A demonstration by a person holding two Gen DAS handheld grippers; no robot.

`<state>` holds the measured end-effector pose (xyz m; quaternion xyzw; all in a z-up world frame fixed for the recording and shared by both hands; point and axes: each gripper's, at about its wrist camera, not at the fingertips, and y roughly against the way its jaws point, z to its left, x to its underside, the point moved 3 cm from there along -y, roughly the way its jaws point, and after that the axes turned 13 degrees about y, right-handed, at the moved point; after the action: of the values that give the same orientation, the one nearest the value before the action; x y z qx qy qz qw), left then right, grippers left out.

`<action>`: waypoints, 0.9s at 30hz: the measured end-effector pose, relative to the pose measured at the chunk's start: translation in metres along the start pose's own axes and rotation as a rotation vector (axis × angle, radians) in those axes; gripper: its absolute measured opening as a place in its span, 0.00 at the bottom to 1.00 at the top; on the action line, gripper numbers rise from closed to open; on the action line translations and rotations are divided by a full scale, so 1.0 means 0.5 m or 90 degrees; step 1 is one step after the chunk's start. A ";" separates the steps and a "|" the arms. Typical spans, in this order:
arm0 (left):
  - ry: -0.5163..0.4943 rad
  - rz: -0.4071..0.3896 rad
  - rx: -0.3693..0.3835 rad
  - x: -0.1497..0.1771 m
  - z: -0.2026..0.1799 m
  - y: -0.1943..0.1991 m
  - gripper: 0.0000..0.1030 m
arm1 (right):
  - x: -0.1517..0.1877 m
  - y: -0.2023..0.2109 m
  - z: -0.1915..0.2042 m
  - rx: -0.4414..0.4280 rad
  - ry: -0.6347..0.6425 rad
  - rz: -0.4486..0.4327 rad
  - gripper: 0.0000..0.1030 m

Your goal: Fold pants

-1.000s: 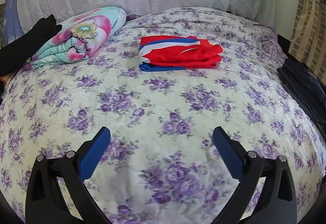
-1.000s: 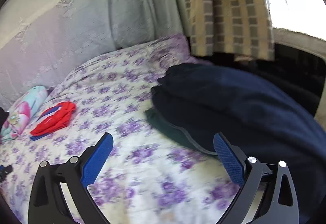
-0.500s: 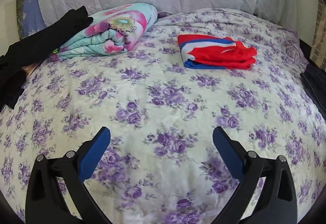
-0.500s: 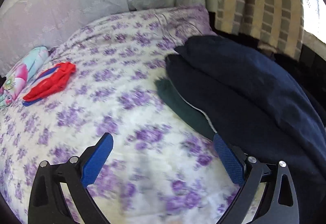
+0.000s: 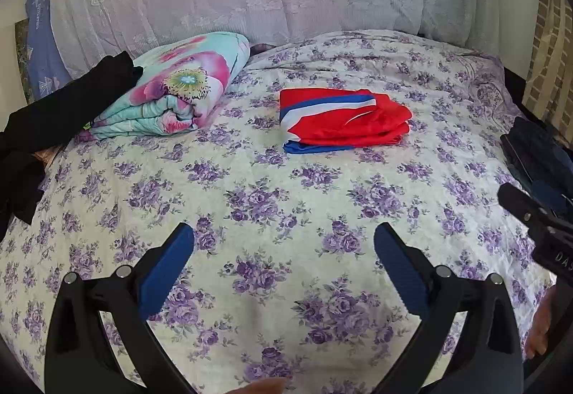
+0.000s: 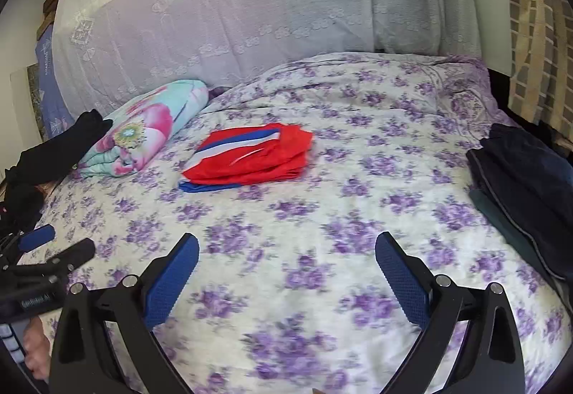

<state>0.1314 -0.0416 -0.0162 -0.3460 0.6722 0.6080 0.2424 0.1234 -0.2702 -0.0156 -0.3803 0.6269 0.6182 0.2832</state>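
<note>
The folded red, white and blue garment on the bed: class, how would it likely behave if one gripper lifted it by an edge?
The folded red garment looks thin and layered, so it would probably flop and unfold. Its sheen suggests slippery fabric, so layers may slide apart. It is likely light.

On the bed (image 5: 272,200), the folded garment (image 5: 343,125) lies mid-bed; a rolled blanket (image 5: 172,96) lies to its left, stacked clothes (image 6: 519,179) at the right edge.
</note>
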 end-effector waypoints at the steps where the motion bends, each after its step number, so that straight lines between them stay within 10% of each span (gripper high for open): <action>1: -0.002 -0.005 0.002 -0.002 -0.003 0.005 0.95 | -0.007 -0.001 0.016 -0.005 0.005 -0.002 0.96; 27: 0.036 -0.042 -0.014 -0.044 0.024 -0.001 0.95 | -0.060 0.012 0.085 0.057 0.059 -0.036 0.96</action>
<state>0.1447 -0.0260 -0.0020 -0.3880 0.6601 0.5970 0.2394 0.1302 -0.2244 0.0092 -0.4131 0.6550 0.5633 0.2883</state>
